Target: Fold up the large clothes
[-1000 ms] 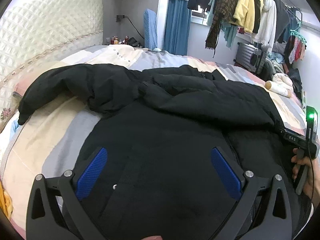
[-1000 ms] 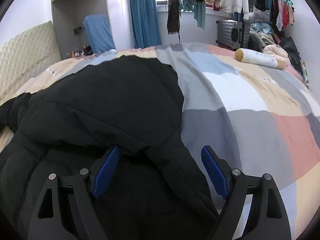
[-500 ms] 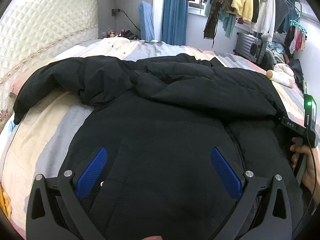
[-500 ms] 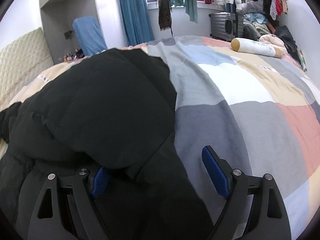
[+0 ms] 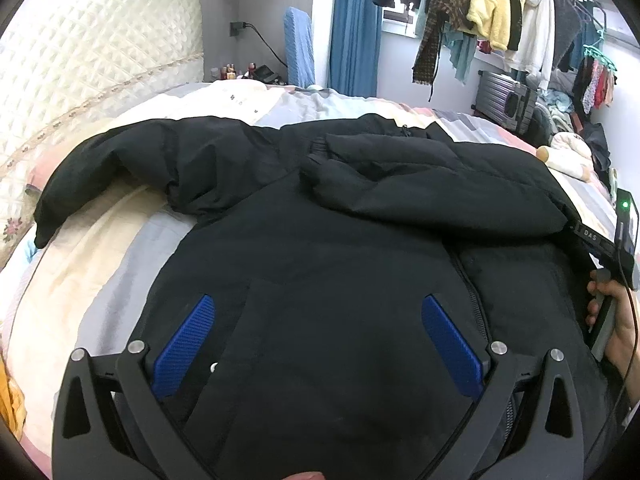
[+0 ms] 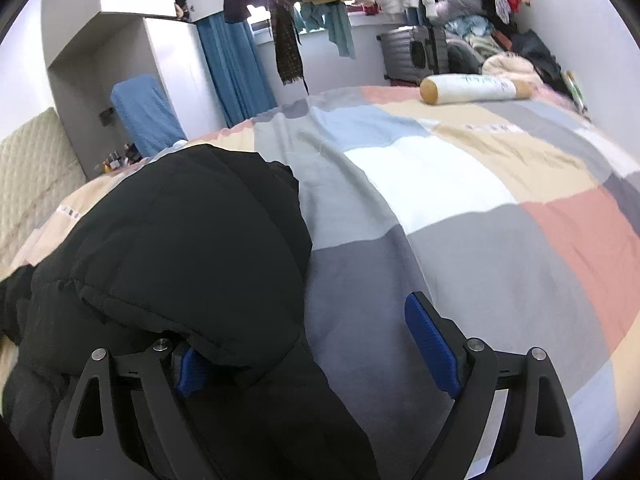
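Observation:
A large black padded jacket (image 5: 328, 248) lies spread on the patchwork bed (image 5: 100, 280). One sleeve stretches out to the left and the other is folded across the chest. My left gripper (image 5: 316, 332) is open just above the jacket's lower front, holding nothing. In the right wrist view the jacket (image 6: 188, 240) fills the left half and its folded sleeve covers the left blue pad. My right gripper (image 6: 312, 348) is open over the jacket's right edge, with the bedspread (image 6: 460, 208) beyond. The right gripper's body and the hand on it show at the left wrist view's right edge (image 5: 612, 260).
A quilted cream headboard (image 5: 88, 64) stands at the left. A rack of hanging clothes (image 5: 500, 12) and a grey suitcase (image 5: 504, 96) stand beyond the bed. A white bolster pillow (image 6: 472, 88) lies at the bed's far right.
My right gripper has shifted right and lower along the jacket's edge, so the folded sleeve now covers its left pad. My left gripper has dropped slightly over the jacket's front.

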The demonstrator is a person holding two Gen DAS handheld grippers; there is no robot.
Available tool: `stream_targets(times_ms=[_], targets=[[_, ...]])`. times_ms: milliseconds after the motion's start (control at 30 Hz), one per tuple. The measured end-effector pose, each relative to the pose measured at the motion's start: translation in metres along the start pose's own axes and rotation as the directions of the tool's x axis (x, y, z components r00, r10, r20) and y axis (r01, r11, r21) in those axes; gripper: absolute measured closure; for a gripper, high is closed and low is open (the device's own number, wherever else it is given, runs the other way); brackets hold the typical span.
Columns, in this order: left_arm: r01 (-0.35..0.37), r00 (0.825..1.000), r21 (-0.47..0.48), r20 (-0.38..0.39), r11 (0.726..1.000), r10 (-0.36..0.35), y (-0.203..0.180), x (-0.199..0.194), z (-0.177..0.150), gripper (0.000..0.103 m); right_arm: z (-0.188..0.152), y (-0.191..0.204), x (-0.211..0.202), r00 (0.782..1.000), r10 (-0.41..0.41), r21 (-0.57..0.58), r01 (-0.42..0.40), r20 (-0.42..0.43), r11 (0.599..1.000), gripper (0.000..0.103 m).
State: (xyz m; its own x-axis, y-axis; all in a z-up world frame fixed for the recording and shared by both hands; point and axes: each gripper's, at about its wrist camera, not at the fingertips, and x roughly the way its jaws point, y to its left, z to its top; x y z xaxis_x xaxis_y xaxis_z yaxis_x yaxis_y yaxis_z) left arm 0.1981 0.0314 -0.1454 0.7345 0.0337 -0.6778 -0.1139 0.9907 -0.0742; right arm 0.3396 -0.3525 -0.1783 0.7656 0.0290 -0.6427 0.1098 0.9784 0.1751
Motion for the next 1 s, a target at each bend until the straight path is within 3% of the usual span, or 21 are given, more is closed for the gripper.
stream_targets(times_ms=[133, 533, 800, 1000], targets=[[0.003, 1.0, 0.001, 0.017, 1.0, -0.003, 0.001, -0.009, 0.001, 0.0, -0.002, 0.014, -0.015, 1.0, -0.01, -0.068, 0.01, 0.0, 0.998, 0.017], [0.029, 0.993, 0.027, 0.117, 0.999, -0.032, -0.004, -0.054, 0.002, 0.0, -0.001, 0.067, -0.109, 0.997, 0.071, -0.119, -0.067, 0.035, 0.991, 0.014], [0.062, 0.985, 0.003, 0.16, 0.998, -0.061, 0.006, -0.08, 0.001, 0.0, -0.023, 0.106, -0.167, 0.991, 0.117, -0.226, -0.098, 0.072, 0.969, 0.012], [0.073, 0.981, -0.006, 0.179, 0.997, -0.071, 0.01, -0.095, -0.004, 0.0, -0.052, 0.129, -0.211, 0.974, 0.207, -0.246, -0.181, 0.088, 0.952, 0.009]])
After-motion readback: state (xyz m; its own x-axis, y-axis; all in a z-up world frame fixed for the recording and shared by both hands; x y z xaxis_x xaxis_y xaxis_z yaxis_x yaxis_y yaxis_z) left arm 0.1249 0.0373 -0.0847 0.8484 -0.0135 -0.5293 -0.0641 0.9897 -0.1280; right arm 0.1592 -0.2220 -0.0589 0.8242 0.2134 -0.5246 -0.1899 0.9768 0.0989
